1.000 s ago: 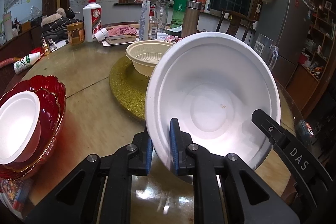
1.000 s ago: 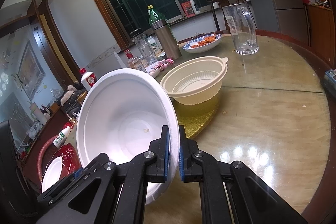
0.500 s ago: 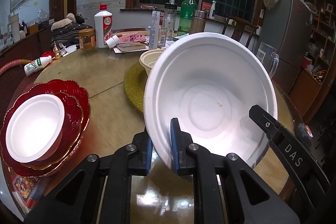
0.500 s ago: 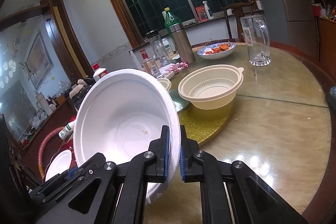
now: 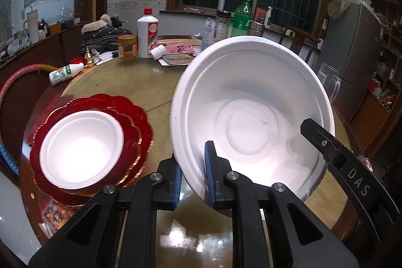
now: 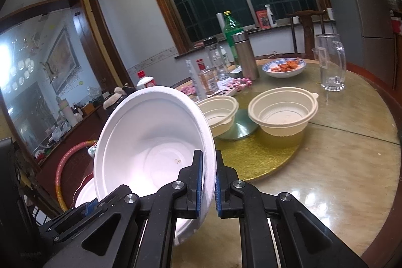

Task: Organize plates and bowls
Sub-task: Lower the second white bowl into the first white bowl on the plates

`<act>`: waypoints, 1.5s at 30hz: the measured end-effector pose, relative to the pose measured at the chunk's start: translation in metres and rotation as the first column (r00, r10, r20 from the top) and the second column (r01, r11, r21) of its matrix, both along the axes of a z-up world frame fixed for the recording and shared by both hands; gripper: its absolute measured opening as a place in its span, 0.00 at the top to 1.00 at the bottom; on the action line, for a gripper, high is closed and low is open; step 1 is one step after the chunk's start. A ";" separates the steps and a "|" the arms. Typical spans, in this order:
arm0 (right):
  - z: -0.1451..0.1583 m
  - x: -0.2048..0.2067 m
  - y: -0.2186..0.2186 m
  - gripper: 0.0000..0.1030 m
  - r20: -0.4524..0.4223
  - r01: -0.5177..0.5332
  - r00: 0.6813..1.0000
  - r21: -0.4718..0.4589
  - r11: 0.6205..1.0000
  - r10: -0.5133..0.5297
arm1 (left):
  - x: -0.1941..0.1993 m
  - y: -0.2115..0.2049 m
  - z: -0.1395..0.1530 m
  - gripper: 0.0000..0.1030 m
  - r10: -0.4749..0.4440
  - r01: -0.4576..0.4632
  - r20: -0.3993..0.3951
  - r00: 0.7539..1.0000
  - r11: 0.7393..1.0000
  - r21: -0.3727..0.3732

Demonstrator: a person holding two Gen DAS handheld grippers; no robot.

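The left tool (image 5: 192,177) is closed on the rim of a large white foam bowl (image 5: 251,117), one blue pad inside the bowl and the other outside its wall. The right tool (image 6: 208,182) is clamped on the opposite rim of the same bowl (image 6: 150,142) in the same way, so the bowl hangs between the two, tilted with its opening towards the cameras and clear of the round, glossy brown bench (image 5: 120,84). A small brownish speck sits on the bowl's inner wall.

Near the left edge of the bench, as the left wrist view shows it, lies a stack of red scalloped plates with gold rims (image 5: 138,122), and a smaller white foam bowl (image 5: 80,147) rests upright on top of them. In the right wrist view that stack is mostly hidden behind the held bowl.

At the middle of the bench is a round gold glittery turntable (image 6: 251,160). Two cream plastic bowls stand on it: one (image 6: 281,114) nearer the right edge, the other (image 6: 221,112) just beside it and partly behind the held bowl. Towards the far edge stand a clear glass mug (image 6: 330,62), a blue-and-white dish of orange food (image 6: 284,67), a steel flask (image 6: 245,57) and a green plastic bottle (image 6: 231,24).
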State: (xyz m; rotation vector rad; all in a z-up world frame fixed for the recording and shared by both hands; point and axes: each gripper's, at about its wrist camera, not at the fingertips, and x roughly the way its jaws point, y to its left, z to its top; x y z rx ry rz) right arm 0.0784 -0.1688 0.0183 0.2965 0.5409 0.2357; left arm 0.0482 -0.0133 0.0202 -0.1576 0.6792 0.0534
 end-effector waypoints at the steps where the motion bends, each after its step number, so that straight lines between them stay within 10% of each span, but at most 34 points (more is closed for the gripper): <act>1: 0.002 -0.001 0.005 0.91 0.000 -0.011 1.000 -0.001 1.000 0.011 | -0.002 0.004 0.001 0.86 0.006 -0.006 -0.001 1.000 1.000 -0.002; 45: 0.005 0.020 0.183 0.89 -0.087 -0.353 0.933 -0.051 0.934 0.348 | -0.037 0.155 -0.005 0.86 0.270 -0.271 -0.035 0.962 0.961 -0.059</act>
